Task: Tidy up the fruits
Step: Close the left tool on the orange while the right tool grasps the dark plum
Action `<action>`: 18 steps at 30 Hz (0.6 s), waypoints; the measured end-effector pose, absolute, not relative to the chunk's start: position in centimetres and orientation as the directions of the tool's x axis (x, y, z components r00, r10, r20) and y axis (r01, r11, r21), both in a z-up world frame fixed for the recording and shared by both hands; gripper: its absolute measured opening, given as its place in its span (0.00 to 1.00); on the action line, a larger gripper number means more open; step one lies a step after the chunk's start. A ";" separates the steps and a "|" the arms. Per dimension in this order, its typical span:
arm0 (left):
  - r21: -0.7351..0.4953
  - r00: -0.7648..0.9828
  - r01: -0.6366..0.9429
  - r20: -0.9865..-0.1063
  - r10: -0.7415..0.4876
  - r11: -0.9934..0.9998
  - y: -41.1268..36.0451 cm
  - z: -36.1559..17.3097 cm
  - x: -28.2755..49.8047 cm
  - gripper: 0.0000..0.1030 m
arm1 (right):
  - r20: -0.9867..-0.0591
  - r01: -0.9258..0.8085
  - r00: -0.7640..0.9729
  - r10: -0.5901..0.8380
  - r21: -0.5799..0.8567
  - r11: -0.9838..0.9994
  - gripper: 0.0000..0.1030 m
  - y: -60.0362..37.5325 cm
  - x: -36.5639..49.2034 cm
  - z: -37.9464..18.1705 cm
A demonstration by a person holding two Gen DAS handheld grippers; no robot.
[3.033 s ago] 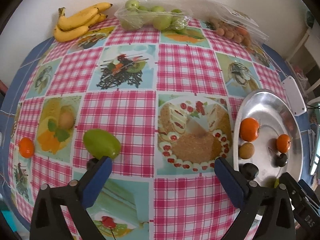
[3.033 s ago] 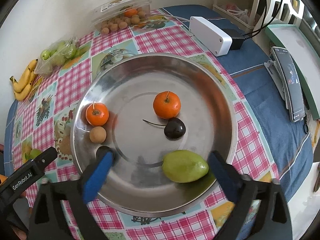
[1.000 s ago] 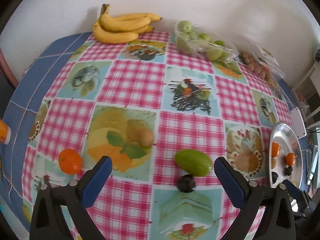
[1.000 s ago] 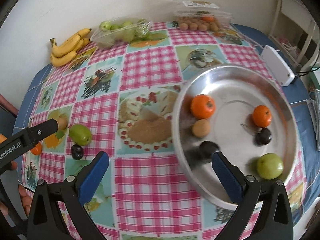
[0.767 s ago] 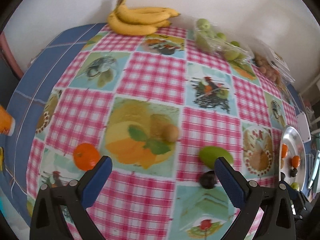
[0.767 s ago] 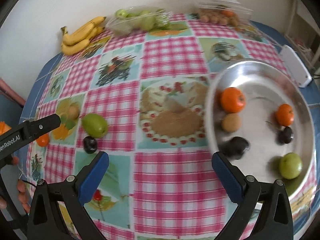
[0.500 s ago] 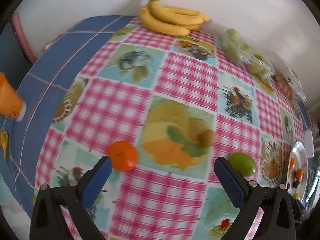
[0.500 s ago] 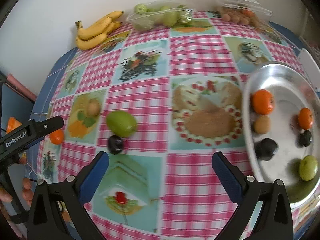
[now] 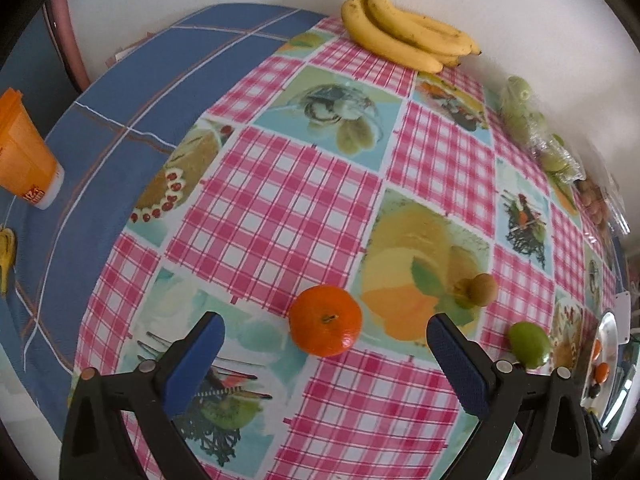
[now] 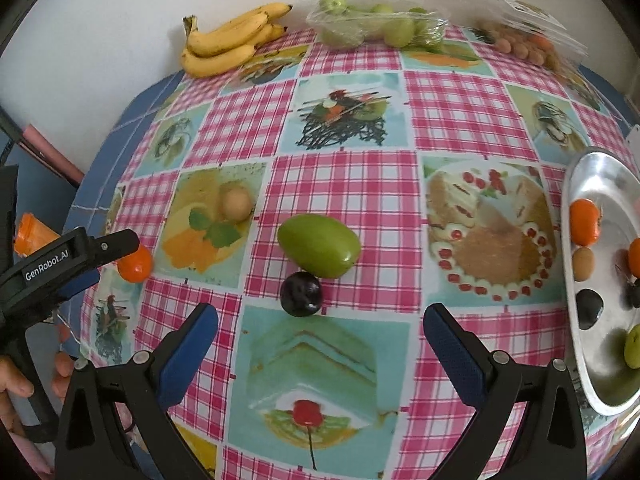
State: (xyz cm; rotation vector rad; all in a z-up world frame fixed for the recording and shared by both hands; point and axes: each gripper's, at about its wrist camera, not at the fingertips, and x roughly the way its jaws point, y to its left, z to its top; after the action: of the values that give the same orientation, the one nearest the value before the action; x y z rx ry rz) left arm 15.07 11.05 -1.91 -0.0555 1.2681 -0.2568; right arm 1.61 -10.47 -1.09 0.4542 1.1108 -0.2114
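Observation:
An orange tangerine (image 9: 325,320) lies on the checked tablecloth just ahead of my open left gripper (image 9: 324,344), between its blue pads. A small brown fruit (image 9: 482,289) and a green mango (image 9: 529,344) lie to its right. In the right wrist view my open right gripper (image 10: 320,330) hovers just short of a dark plum (image 10: 301,294), which touches the green mango (image 10: 319,245). The steel tray (image 10: 600,380) at the right edge holds tangerines, a brown fruit, dark plums and a green fruit. The left gripper's finger (image 10: 80,254) reaches the tangerine (image 10: 136,264) at far left.
Bananas (image 10: 228,46), a bag of green fruit (image 10: 376,26) and a clear box of small brown fruit (image 10: 532,46) line the wall side. An orange cup (image 9: 24,160) stands on the blue cloth at left. A person's fingers (image 10: 16,384) hold the left gripper's handle.
My left gripper has swung left and closer, so the tangerine now sits between its pads. My right gripper has moved left off the tray toward the plum and mango.

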 end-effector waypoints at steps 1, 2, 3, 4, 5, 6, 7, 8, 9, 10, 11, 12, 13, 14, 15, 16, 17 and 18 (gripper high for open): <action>-0.179 0.270 0.163 -0.938 -0.218 0.970 11.1 -2.2 15.2 0.99 | -0.902 0.387 0.428 0.056 0.239 0.891 0.99 -10.3 1.8 -1.3; -0.174 0.268 0.164 -0.939 -0.214 0.971 11.0 -2.3 15.2 0.99 | -0.904 0.390 0.424 0.054 0.237 0.890 0.99 -10.2 1.8 -1.5; -0.170 0.266 0.166 -0.941 -0.210 0.971 11.0 -2.4 15.3 0.99 | -0.907 0.397 0.419 0.053 0.235 0.887 0.99 -10.2 2.0 -1.8; -0.168 0.265 0.169 -0.941 -0.209 0.971 10.9 -2.6 15.3 0.99 | -0.908 0.400 0.416 0.054 0.236 0.885 0.99 -10.2 2.0 -1.9; -0.167 0.263 0.170 -0.942 -0.208 0.971 10.9 -2.7 15.4 0.99 | -0.910 0.405 0.411 0.056 0.238 0.883 0.99 -10.2 2.2 -2.1; -0.166 0.261 0.171 -0.943 -0.207 0.971 10.9 -2.9 15.5 0.99 | -0.910 0.411 0.411 0.055 0.238 0.880 0.99 -10.2 2.2 -2.3; -0.165 0.259 0.174 -0.944 -0.206 0.971 10.8 -3.0 15.6 0.98 | -0.910 0.413 0.411 0.050 0.235 0.880 0.99 -10.2 2.3 -2.4; -0.163 0.256 0.178 -0.944 -0.206 0.970 10.7 -3.1 15.6 0.98 | -0.912 0.413 0.408 0.046 0.229 0.882 0.99 -10.1 2.5 -2.4; -0.163 0.253 0.183 -0.945 -0.207 0.969 10.6 -3.2 15.6 0.96 | -0.914 0.412 0.404 0.040 0.221 0.884 0.98 -10.0 2.6 -2.5; -0.164 0.251 0.187 -0.945 -0.209 0.969 10.5 -3.3 15.6 0.93 | -0.916 0.413 0.399 0.033 0.212 0.886 0.96 -9.9 2.7 -2.6; -0.166 0.247 0.190 -0.946 -0.211 0.968 10.4 -3.4 15.6 0.92 | -0.919 0.412 0.394 0.024 0.200 0.889 0.89 -9.7 2.8 -2.8; -0.165 0.244 0.192 -0.947 -0.210 0.967 10.4 -3.6 15.7 0.90 | -0.921 0.410 0.388 0.025 0.196 0.891 0.83 -9.7 3.0 -2.9; -0.165 0.242 0.194 -0.947 -0.210 0.967 10.4 -3.7 15.7 0.89 | -0.925 0.409 0.379 0.029 0.195 0.891 0.80 -9.6 3.2 -3.2; -0.165 0.240 0.196 -0.948 -0.210 0.967 10.2 -3.7 15.7 0.88 | -0.927 0.410 0.374 0.030 0.194 0.891 0.77 -9.6 3.3 -3.3; -0.166 0.239 0.198 -0.948 -0.211 0.966 10.2 -3.7 15.7 0.87 | -0.925 0.408 0.379 0.016 0.182 0.895 0.73 -9.5 3.3 -3.2; -0.166 0.238 0.199 -0.948 -0.212 0.966 10.2 -3.8 15.8 0.84 | -0.925 0.403 0.380 0.010 0.176 0.898 0.69 -9.4 3.3 -3.2; -0.166 0.236 0.202 -0.948 -0.213 0.965 10.1 -3.8 15.8 0.82 | -0.924 0.397 0.382 0.010 0.174 0.901 0.64 -9.3 3.4 -3.1; -0.168 0.233 0.204 -0.949 -0.214 0.965 10.0 -3.9 15.8 0.79 | -0.923 0.392 0.386 0.006 0.169 0.904 0.59 -9.3 3.5 -3.1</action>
State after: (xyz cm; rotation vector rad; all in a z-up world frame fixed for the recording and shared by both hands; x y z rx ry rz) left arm 15.79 10.03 -3.91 -0.0093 1.3050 -0.2868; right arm 3.48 -9.26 -3.05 0.3923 1.1562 -0.2540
